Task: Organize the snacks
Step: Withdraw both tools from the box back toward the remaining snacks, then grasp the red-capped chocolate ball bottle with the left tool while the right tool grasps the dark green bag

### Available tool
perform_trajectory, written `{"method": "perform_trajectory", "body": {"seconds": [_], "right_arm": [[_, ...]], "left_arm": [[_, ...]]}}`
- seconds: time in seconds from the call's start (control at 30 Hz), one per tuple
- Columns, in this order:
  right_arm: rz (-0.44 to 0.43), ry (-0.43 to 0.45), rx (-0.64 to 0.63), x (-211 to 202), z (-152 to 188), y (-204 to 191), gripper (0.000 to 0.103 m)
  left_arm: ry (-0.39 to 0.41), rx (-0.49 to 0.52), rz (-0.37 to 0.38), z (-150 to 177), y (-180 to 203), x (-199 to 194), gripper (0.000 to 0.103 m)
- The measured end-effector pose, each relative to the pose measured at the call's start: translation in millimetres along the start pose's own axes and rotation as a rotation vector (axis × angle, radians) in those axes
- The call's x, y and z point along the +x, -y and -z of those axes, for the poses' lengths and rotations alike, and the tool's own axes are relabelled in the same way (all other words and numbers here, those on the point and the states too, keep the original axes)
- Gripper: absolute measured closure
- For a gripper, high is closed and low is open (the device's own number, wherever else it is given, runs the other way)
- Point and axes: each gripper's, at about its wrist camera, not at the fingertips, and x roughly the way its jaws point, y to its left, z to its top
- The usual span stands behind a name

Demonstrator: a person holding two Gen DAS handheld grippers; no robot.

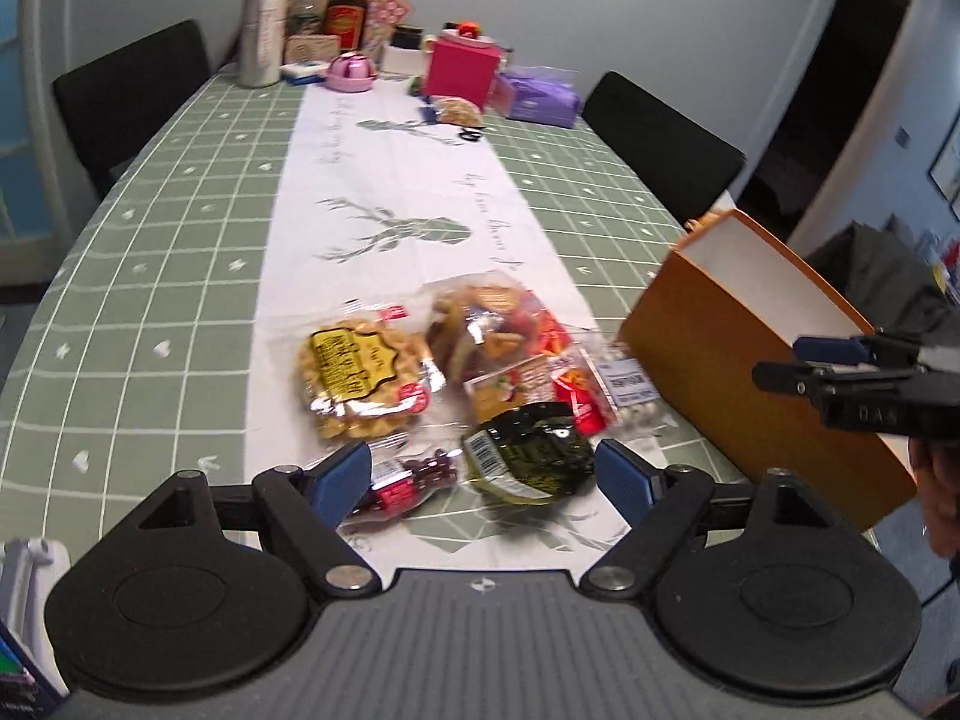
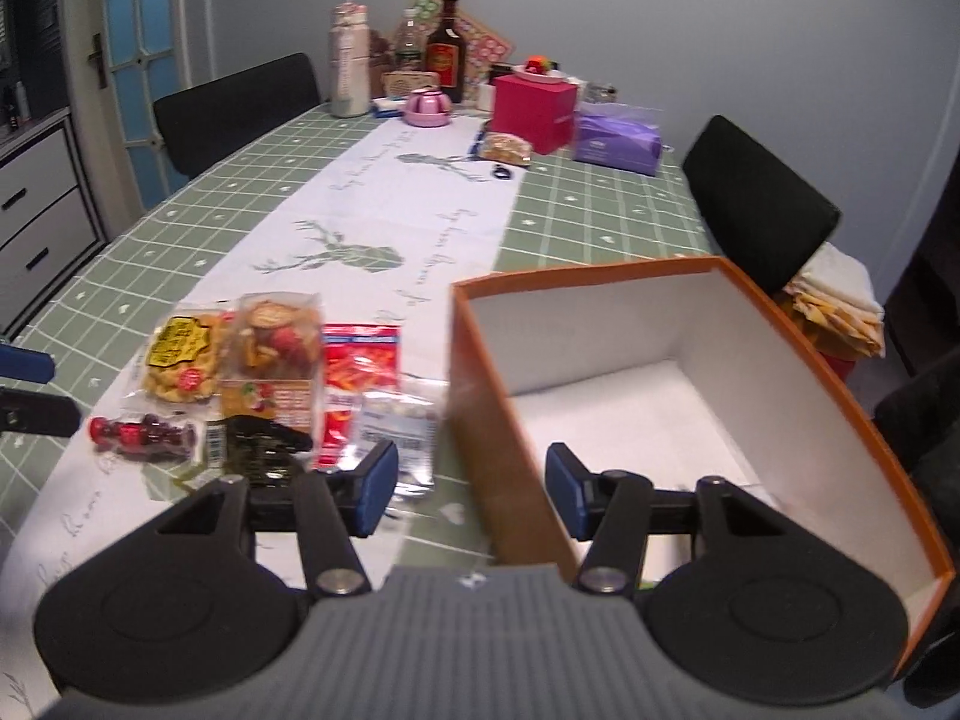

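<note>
Several snack packs lie on the white runner: a waffle pack (image 1: 360,378) with a yellow label, a clear cracker bag (image 1: 498,330), a red packet (image 2: 360,372), a white candy pack (image 2: 396,426), a dark green pack (image 1: 528,456) and a small pack of dark red sweets (image 1: 414,477). My left gripper (image 1: 483,471) is open wide just above the table, with the green pack and the sweets between its pads, untouched. An orange box (image 2: 840,396) with a white inside stands to their right. My right gripper (image 2: 471,489) is open and straddles the box's left wall.
The long table (image 1: 180,300) has a green checked cloth. Bottles, a pink box (image 1: 459,69) and a purple pack (image 1: 543,96) crowd its far end. Black chairs (image 1: 660,144) stand on both sides. Folded cloths (image 2: 840,306) lie on a seat beyond the box.
</note>
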Motion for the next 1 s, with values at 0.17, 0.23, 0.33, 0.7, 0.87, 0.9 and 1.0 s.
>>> {"method": "perform_trajectory", "body": {"seconds": [0.17,0.23,0.33,0.7,0.87,0.9,1.0], "right_arm": [[-0.048,-0.037,-0.053,13.9,4.2,-31.4,0.042],[-0.057,-0.041,-0.068,17.6,4.7,-40.2,0.042],[-0.066,-0.043,-0.067,22.9,4.4,-49.3,0.042],[-0.09,-0.089,-0.073,51.3,5.7,-62.5,0.042],[-0.108,-0.103,-0.068,62.5,5.8,-67.0,0.042],[-0.111,-0.105,-0.068,65.0,6.0,-68.1,0.042],[-0.118,-0.113,-0.071,73.1,5.9,-72.1,0.042]], "left_arm": [[-0.008,0.08,-0.054,11.4,-6.0,7.3,0.005],[-0.027,0.106,-0.056,15.9,-6.6,11.9,0.011],[-0.034,0.139,-0.054,21.1,-6.6,16.3,0.014],[-0.003,0.356,-0.102,30.1,2.1,43.4,0.014],[-0.027,0.358,-0.1,28.5,-3.6,59.3,0.014],[-0.035,0.366,-0.103,29.4,-3.5,62.6,0.018],[-0.069,0.397,-0.115,33.4,-3.5,72.4,0.033]]}}
